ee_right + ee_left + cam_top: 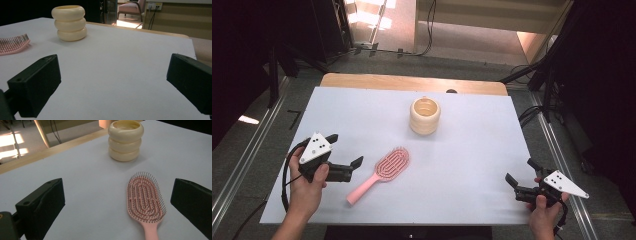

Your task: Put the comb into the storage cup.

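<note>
Grippers parted and empty at both ends of the desk

High view: hands came in from the bottom edge, one at each near corner of the white desk (pixel 472 150). The left hand (pixel 307 187) held the left gripper (pixel 346 151) low over the desk with its jaws spread wide toward the right, closed on nothing. The right hand (pixel 543 212) held the right gripper (pixel 522 172) at the near right corner, jaws likewise apart and empty, aimed up and to the left. One pink hairbrush (pixel 382 172) lay flat just beside the left gripper's jaws, bristles up, handle toward the near edge. One cream ribbed cup (pixel 425 116) stood upright farther back, near the middle. Both forearms were cut off by the frame.

Left gripper view: two black jaws rose at the sides, well apart, the right one cut off by the edge. The hairbrush (pixel 145 200) lay between them but farther out, untouched, the end of its handle out of frame. The cup (pixel 125 140) stood beyond it, showing three stacked rings.

Right gripper view: the jaws stood wide with bare desk between. The cup (pixel 69 23) stood far left; the hairbrush (pixel 12 45) showed as a cut-off edge of bristles.
</note>
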Demonstrator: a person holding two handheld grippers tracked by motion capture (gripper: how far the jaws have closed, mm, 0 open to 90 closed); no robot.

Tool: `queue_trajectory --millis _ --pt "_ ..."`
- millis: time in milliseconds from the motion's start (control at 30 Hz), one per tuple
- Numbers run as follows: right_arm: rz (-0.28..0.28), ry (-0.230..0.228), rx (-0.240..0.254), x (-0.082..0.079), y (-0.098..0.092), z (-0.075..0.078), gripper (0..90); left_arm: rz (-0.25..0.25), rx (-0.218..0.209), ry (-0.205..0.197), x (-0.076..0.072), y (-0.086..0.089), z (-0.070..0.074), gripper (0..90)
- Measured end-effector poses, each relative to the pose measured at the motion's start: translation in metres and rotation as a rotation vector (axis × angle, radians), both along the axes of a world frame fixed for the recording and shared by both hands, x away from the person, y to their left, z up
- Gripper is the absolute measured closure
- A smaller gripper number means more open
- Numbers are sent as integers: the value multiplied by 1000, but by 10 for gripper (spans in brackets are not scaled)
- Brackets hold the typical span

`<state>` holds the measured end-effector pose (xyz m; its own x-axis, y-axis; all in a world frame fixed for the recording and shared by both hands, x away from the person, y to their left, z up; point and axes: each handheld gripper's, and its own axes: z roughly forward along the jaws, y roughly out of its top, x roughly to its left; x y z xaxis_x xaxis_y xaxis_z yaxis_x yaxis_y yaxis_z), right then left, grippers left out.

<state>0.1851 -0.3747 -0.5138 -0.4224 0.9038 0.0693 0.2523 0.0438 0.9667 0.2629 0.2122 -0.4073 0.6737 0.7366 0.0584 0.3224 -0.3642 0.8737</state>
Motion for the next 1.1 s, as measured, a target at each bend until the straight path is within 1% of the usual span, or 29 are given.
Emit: queue_trajectory --millis 67,200,267,367,500,600,867,900,967,1000,1033,1100 --pt "1 2 2 0 0 0 0 -9 3 9 2 -4 1 2" --pt "-1 3 10 0 -1 0 0 -27 26 35 4 -13 1 2" --pt "-1 2 13 0 -1 0 0 -34 34 55 6 -17 0 1" --pt "0 2 8 0 -1 0 0 -46 47 77 8 -23 -2 2" --pt "0 3 9 0 -1 0 0 -57 76 107 10 -30 -5 2" --pt "0 4 10 0 -1 0 0 -68 94 135 12 -35 -8 1" --pt "-2 4 7 0 -1 0 0 -91 171 219 15 -45 -17 2" --pt "-3 4 6 0 -1 0 0 -94 173 230 15 -47 -19 2" --pt "-1 5 6 0 -1 0 0 -112 188 253 15 -49 -22 2" --pt "-2 6 6 0 -1 0 0 -121 185 266 15 -49 -23 2" --pt "-2 6 5 0 -1 0 0 -130 182 274 16 -50 -24 1" --pt "-3 8 6 0 0 0 0 -138 192 286 15 -51 -26 2"
